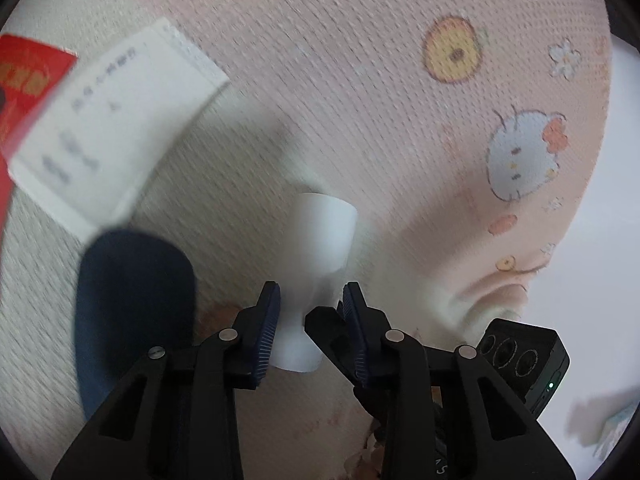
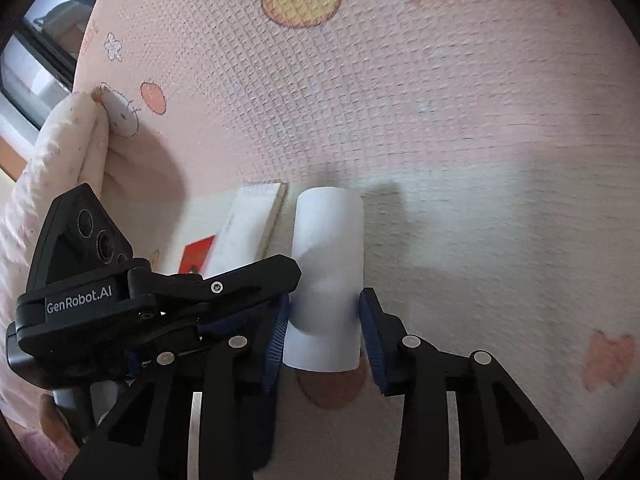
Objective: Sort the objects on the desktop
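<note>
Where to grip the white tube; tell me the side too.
Grip the white tube across its round middle, coming along its length from the near end, jaws on its two curved sides. It lies flat on the pink cloth, so its long sides are open.

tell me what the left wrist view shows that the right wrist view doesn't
Only the left wrist view shows the dark blue oval object lying left of the tool, and the printed text on the white card.

Only the right wrist view shows the window frame at the far left and the folded cloth edge beside it.

Both show the white cylinder between the fingers of both tools, the left tool and the right tool, plus the red packet and the pink cartoon-print cloth.
</note>
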A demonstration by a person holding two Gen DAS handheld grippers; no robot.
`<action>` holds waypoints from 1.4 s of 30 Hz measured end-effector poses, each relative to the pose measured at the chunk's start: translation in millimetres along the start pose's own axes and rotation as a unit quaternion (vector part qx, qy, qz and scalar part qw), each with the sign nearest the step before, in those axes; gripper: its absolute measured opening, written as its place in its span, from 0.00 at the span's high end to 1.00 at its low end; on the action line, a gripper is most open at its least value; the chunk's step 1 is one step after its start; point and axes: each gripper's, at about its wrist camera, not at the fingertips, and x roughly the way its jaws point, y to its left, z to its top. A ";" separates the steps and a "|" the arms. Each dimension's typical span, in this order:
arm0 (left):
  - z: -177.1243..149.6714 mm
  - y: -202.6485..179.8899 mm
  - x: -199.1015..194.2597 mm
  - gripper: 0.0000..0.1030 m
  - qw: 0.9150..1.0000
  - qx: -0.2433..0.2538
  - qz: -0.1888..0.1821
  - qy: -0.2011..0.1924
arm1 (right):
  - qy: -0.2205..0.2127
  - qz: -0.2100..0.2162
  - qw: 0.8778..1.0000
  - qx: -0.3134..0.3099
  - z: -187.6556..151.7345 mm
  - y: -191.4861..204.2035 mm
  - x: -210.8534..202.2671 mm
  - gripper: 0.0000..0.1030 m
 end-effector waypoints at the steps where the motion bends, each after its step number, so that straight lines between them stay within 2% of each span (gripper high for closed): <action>1: -4.7 -3.7 0.4 0.65 1.000 0.005 -0.002 0.002 | -0.002 -0.002 1.000 0.001 -2.3 -1.0 -4.7 0.67; 10: -51.2 -18.1 -0.5 0.65 0.998 0.040 -0.013 0.040 | 0.007 -0.029 0.999 0.010 -39.2 -9.4 -50.6 0.67; 17: -89.4 -14.0 0.2 0.65 0.996 0.040 -0.019 0.074 | 0.025 -0.069 0.997 0.013 -76.6 -8.3 -76.5 0.67; 20: -104.0 -17.4 -8.9 0.66 0.994 0.062 -0.022 0.085 | 0.024 -0.075 0.997 0.007 -89.4 -2.9 -87.4 0.67; 21: -109.5 -20.8 -10.7 0.65 0.992 0.070 -0.034 0.096 | 0.023 -0.066 0.998 0.005 -91.6 0.9 -89.3 0.72; 23: -119.7 -25.6 -20.5 0.65 0.993 0.083 -0.026 0.084 | 0.023 -0.056 0.998 -0.004 -97.7 11.7 -95.7 0.78; 26: -130.0 -28.4 -36.6 0.65 0.992 0.100 -0.016 0.071 | 0.016 -0.088 0.994 -0.056 -105.1 34.0 -102.6 0.79; 28: -136.2 -30.0 -47.7 0.65 0.993 0.107 -0.011 0.056 | 0.016 -0.096 0.992 -0.075 -110.4 43.3 -107.5 0.79; 31: -144.0 -28.7 -63.9 0.65 0.992 0.123 0.012 0.024 | 0.012 -0.100 0.993 -0.068 -117.1 44.8 -116.2 0.79; 35: -147.1 -24.9 -66.8 0.63 0.993 0.115 0.017 0.012 | 0.002 -0.102 0.994 -0.040 -122.0 32.7 -130.3 0.78; 37: -144.7 -21.9 -59.9 0.62 0.994 0.105 0.022 0.017 | 0.001 -0.107 0.994 -0.028 -121.1 26.4 -131.7 0.75; 38: -143.9 -20.5 -56.7 0.61 0.994 0.102 0.023 0.019 | 0.001 -0.109 0.994 -0.020 -119.7 19.8 -132.4 0.69; 39: -141.9 -18.0 -53.0 0.59 0.995 0.098 0.025 0.022 | 0.002 -0.109 0.994 -0.014 -118.7 15.5 -132.2 0.59; 40: -141.3 -16.5 -50.4 0.55 0.995 0.095 0.026 0.024 | 0.001 -0.108 0.994 -0.007 -117.9 9.5 -131.9 0.56; 42: -138.7 -12.5 -43.7 0.49 0.995 0.089 0.030 0.031 | 0.001 -0.107 0.994 -0.002 -116.4 1.6 -129.7 0.55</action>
